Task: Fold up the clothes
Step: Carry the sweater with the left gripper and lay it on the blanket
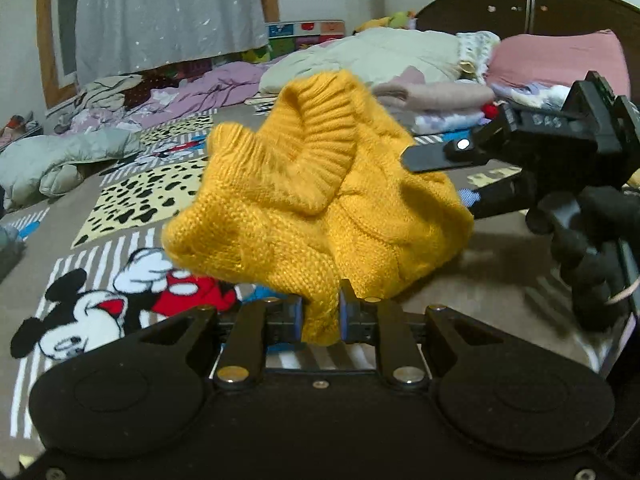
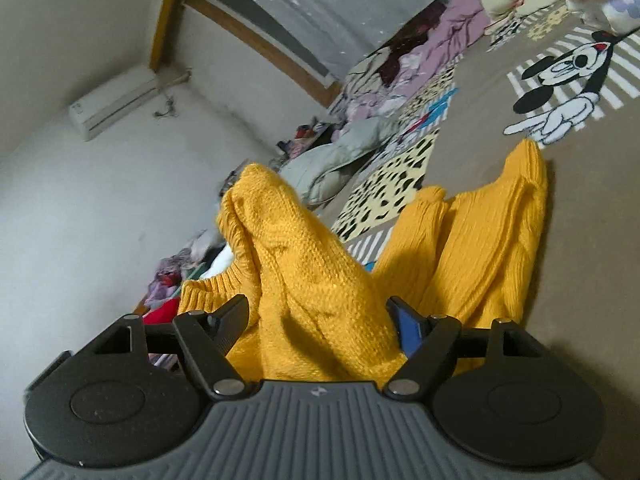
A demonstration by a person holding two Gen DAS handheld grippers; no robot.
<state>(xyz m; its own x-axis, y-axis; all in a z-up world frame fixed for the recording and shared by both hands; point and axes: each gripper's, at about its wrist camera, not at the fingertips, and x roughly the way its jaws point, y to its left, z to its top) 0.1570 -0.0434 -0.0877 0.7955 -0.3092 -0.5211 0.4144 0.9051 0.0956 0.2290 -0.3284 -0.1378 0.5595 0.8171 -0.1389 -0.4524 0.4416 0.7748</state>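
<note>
A mustard-yellow knitted sweater (image 1: 320, 200) hangs bunched above the cartoon-print bedspread (image 1: 500, 272), its ribbed collar on top. My left gripper (image 1: 323, 316) is shut on a narrow fold at its near lower edge. My right gripper (image 1: 452, 180), held by a black-gloved hand (image 1: 592, 240), bites the sweater's right side. In the right wrist view a thick fold of the sweater (image 2: 312, 280) fills the space between my right gripper's (image 2: 320, 320) widely spaced fingers, and ribbed parts (image 2: 500, 220) trail down onto the bedspread (image 2: 500, 92).
A stack of folded pink and white clothes (image 1: 440, 100) and a pink pillow (image 1: 560, 56) lie at the back right by the dark headboard (image 1: 520, 8). A grey-green jacket (image 1: 60, 160) and a purple quilt (image 1: 208, 88) are heaped at the left.
</note>
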